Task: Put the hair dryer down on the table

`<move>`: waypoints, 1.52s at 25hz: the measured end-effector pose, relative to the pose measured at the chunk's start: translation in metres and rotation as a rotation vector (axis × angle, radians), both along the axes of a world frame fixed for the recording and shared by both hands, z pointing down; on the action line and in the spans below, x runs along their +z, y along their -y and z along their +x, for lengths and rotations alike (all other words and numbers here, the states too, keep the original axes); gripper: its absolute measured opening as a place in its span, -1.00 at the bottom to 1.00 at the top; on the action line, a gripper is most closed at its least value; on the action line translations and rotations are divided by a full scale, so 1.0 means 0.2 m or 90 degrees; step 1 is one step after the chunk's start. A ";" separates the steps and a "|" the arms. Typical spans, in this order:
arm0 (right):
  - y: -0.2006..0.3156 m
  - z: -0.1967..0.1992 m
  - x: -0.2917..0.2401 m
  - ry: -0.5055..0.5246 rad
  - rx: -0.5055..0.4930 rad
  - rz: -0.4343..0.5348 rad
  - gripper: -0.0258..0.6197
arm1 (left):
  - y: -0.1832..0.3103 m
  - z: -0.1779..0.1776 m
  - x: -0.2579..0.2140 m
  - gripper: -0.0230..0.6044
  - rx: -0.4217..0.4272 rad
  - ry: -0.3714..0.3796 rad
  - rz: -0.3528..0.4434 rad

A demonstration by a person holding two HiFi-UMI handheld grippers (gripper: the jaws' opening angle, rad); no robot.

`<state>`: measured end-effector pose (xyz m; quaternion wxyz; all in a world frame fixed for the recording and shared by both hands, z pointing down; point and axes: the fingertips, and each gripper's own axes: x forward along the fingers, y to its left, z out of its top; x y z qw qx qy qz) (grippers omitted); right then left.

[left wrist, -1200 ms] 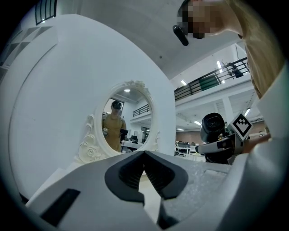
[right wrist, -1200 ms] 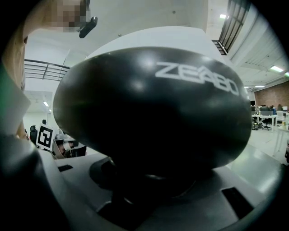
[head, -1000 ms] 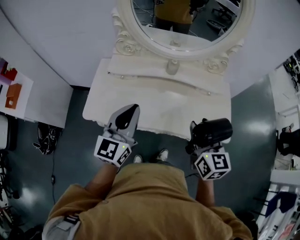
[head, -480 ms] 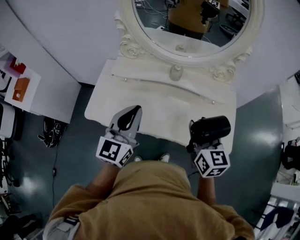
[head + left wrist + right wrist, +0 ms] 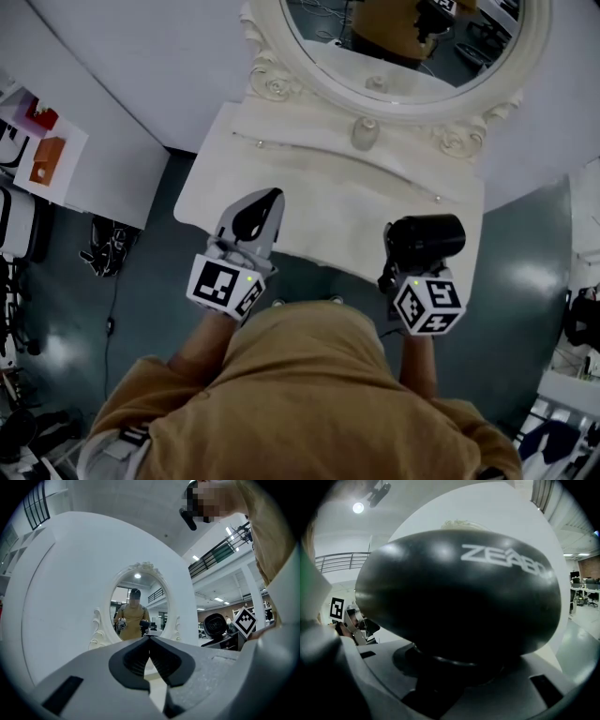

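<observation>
The black hair dryer (image 5: 424, 240) hangs above the front right edge of the white dressing table (image 5: 328, 202), and my right gripper (image 5: 405, 267) is shut on its handle. In the right gripper view the hair dryer's body (image 5: 459, 592) fills most of the frame, with the handle running down between the jaws. My left gripper (image 5: 258, 217) is over the table's front left edge; its jaws are shut with nothing between them. From the left gripper view (image 5: 150, 641) the hair dryer (image 5: 215, 626) shows at the right.
An oval mirror (image 5: 412, 42) in a carved white frame stands at the back of the table, with a small knob (image 5: 365, 134) below it. A white wall is behind. Dark floor (image 5: 141, 309) surrounds the table. A white shelf with orange items (image 5: 42, 159) is at the far left.
The head view has shifted a little, so the table and mirror sit higher and further right in the frame. Both grippers keep about the same place relative to the table, the hair dryer still held.
</observation>
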<state>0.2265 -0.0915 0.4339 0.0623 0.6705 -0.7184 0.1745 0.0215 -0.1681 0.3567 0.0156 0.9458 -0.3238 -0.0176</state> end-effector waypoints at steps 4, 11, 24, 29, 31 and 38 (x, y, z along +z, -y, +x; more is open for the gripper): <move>0.06 -0.02 0.09 0.008 -0.010 -0.026 -0.32 | 0.02 -0.05 0.01 -0.92 -0.013 0.003 -0.006; 0.19 0.00 0.27 0.014 -0.014 -0.076 -0.32 | 0.06 -0.13 0.05 -0.92 -0.037 0.009 -0.019; 0.37 0.00 0.65 0.020 -0.024 -0.178 -0.32 | 0.09 -0.21 0.06 -0.92 -0.067 0.010 -0.025; 0.46 0.00 0.80 0.032 -0.027 -0.217 -0.32 | 0.10 -0.25 0.05 -0.92 -0.085 0.018 -0.028; 0.49 0.00 0.83 0.034 -0.026 -0.224 -0.32 | 0.09 -0.27 0.04 -0.92 -0.094 0.021 -0.027; 0.54 0.00 0.97 0.020 -0.029 -0.267 -0.32 | 0.05 -0.36 0.04 -0.92 -0.129 0.030 -0.028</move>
